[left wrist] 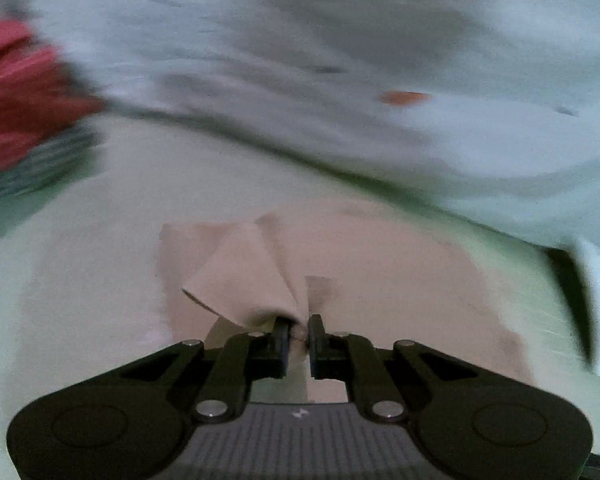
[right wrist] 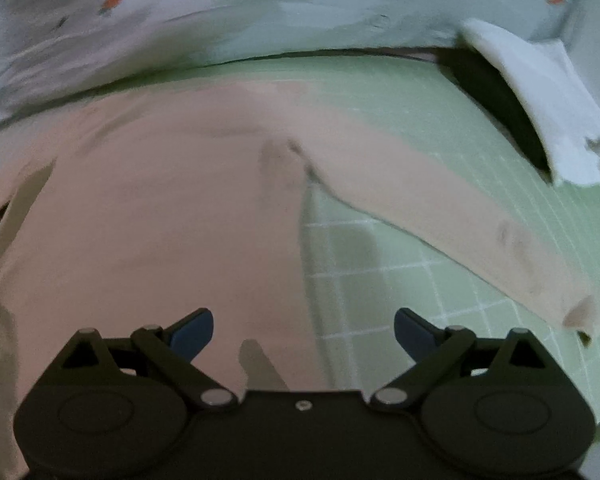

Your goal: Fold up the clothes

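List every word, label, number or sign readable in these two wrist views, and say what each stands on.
No readable text in either view.
Small white mark on the left gripper body: a symbol, too small to read.
Orange and dark specks on the pale printed cloth: pattern, blurred, no letters.
White grid lines on the green cutting mat: no numbers legible.
Plain pink long-sleeved shirt: no label showing.

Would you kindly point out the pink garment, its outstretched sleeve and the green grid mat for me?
pink garment [right wrist: 160, 216], right wrist view, on the flat body panel.
outstretched sleeve [right wrist: 460, 224], right wrist view, midway along the sleeve.
green grid mat [right wrist: 380, 280], right wrist view, on bare squares between body and sleeve.
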### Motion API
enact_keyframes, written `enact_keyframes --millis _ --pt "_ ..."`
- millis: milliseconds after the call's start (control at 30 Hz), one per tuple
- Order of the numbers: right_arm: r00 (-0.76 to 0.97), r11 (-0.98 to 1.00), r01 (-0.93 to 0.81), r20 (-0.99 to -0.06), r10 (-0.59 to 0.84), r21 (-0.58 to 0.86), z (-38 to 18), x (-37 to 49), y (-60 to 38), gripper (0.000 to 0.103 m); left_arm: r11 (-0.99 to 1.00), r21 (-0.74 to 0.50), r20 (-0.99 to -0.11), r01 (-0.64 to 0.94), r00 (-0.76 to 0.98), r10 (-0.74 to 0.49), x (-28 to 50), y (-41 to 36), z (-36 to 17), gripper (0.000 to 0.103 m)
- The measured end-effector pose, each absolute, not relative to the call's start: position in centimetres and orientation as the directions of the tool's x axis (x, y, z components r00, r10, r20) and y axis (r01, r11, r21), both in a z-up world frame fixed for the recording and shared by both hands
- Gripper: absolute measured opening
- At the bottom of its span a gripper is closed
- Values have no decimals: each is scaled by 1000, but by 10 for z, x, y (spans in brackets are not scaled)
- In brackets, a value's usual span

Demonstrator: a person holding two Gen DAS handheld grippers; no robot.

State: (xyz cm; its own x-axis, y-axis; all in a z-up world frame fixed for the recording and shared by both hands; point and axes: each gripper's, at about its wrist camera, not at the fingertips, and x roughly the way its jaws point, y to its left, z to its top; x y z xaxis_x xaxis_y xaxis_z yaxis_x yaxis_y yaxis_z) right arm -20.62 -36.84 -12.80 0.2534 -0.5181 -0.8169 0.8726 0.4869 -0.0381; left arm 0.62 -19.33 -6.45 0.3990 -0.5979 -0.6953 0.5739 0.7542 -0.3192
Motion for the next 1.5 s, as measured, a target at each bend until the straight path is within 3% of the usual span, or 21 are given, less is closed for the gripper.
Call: enact_keyframes --millis 67,200,233,433,600,1000,1267,1333,1500 --pt "250 453 891 -815 -522 -17 -129 -220 -376 98 701 -324 -676 635 362 -641 -18 -216 -55 19" --pt "264 412 911 -810 -524 30 -131 -239 -385 98 642 -249 -706 725 318 -633 -56 -246 -54 74" --pt "269 407 913 -808 -525 39 -132 -241 -386 98 651 -223 -722 726 326 -610 -61 -247 -56 76" --pt "295 441 897 -794 -531 39 -132 -233 -375 98 804 -168 -823 570 369 -433 -50 -213 -80 77" --pt "325 499 866 -775 -542 14 -131 -207 -363 98 875 -121 -843 468 417 -340 -36 -175 -81 77" --pt "438 663 748 -779 -449 39 -140 -109 -318 87 887 -79 -861 455 417 -290 -12 -102 -85 78" --pt "482 645 756 -761 -433 111 -148 -73 -312 82 881 -52 -863 470 423 -276 10 -70 -88 78" --pt "500 629 763 -752 -429 148 -152 -65 -316 79 879 -41 -862 475 429 -272 13 -64 -88 78" --pt "469 620 775 -768 -436 122 -163 -50 -320 51 886 -26 -863 463 437 -253 15 -55 -88 78"
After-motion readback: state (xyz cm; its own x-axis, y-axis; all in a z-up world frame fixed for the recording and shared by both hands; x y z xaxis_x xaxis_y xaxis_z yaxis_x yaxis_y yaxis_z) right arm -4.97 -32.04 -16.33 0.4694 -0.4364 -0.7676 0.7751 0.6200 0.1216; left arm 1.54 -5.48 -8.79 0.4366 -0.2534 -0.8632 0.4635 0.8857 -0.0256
